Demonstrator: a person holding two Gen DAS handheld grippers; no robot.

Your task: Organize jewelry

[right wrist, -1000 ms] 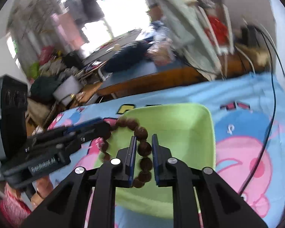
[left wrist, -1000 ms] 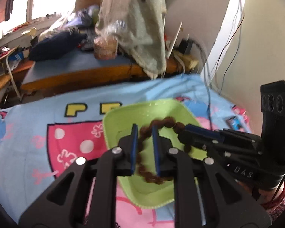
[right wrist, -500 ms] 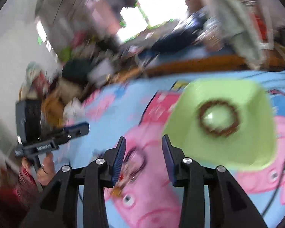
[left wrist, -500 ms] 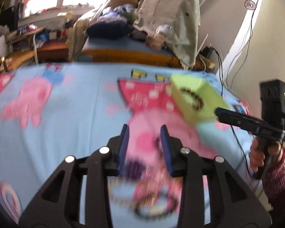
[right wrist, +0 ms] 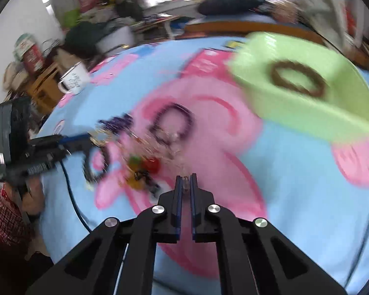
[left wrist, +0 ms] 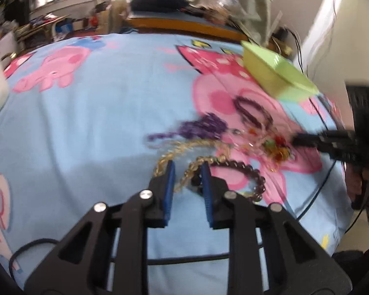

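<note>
**A:** So where's all the jewelry sitting?

**B:** Mostly in a tangled pile on the blue cartoon bedsheet (left wrist: 86, 113). The left gripper (left wrist: 186, 169) is down over it with its jaws spread apart, and a gold chain (left wrist: 184, 152) runs through the gap between them. A dark bead bracelet (left wrist: 248, 172) lies just to its right.

**A:** And the other one?

**B:** The right gripper (right wrist: 185, 180) has its jaws nearly together. There's something small and glassy between the tips, but it's too blurry to say whether it's actually pinched. The tips are right next to some red and green beads (right wrist: 145, 163).

**A:** Anything put away?

**B:** One brown bead bracelet (right wrist: 296, 78) is lying in the green tray (right wrist: 315, 113), which sits past the pile. A purple necklace (left wrist: 204, 126) and a dark loop (right wrist: 173, 123) are on the sheet. There's also a white mug (right wrist: 73, 80) off at the far edge.
</note>
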